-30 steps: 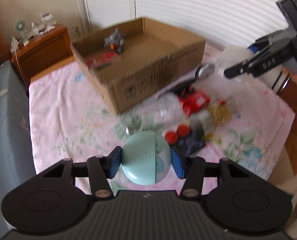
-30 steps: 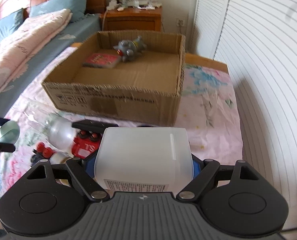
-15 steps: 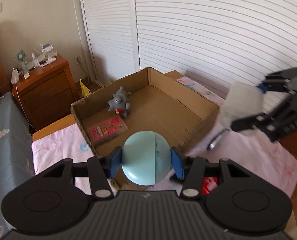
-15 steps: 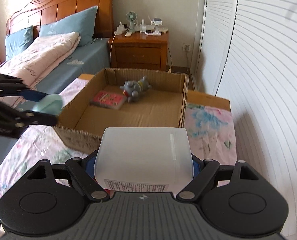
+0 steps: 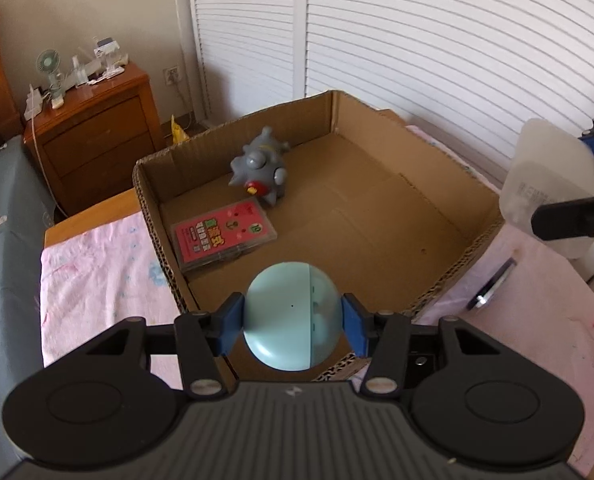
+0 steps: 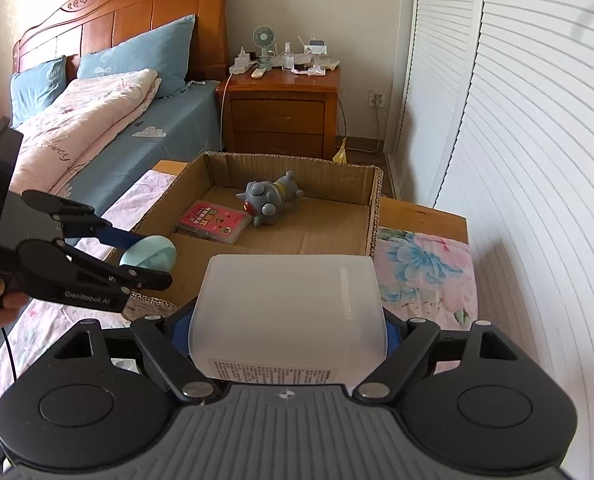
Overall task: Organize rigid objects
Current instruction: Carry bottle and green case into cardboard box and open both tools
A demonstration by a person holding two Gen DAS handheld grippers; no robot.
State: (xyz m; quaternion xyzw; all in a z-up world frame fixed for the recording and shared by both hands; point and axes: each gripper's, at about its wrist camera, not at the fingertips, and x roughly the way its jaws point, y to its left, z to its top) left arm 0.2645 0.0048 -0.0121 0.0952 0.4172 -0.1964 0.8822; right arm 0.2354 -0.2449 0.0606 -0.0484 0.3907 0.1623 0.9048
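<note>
My left gripper [image 5: 293, 316] is shut on a pale blue egg-shaped toy [image 5: 293, 316] and holds it above the near left corner of the open cardboard box [image 5: 477, 240]. The toy also shows in the right wrist view [image 6: 149, 258]. My right gripper [image 6: 289, 320] is shut on a translucent white plastic container [image 6: 289, 312], held above the box's near right edge; the container also shows in the left wrist view [image 5: 549, 184]. Inside the box lie a grey spiky toy figure [image 5: 261, 172] and a red card case [image 5: 223, 236].
The box stands on a table under a pink floral cloth [image 5: 93, 276]. A metal cylinder [image 5: 493, 284] lies on the cloth right of the box. A wooden nightstand [image 6: 283, 112], a bed [image 6: 97, 132] and white louvred doors [image 6: 517, 120] surround the table.
Both grippers rose from the clutter on the cloth and moved forward over the box, each still holding its object. The loose items on the cloth have dropped out of view.
</note>
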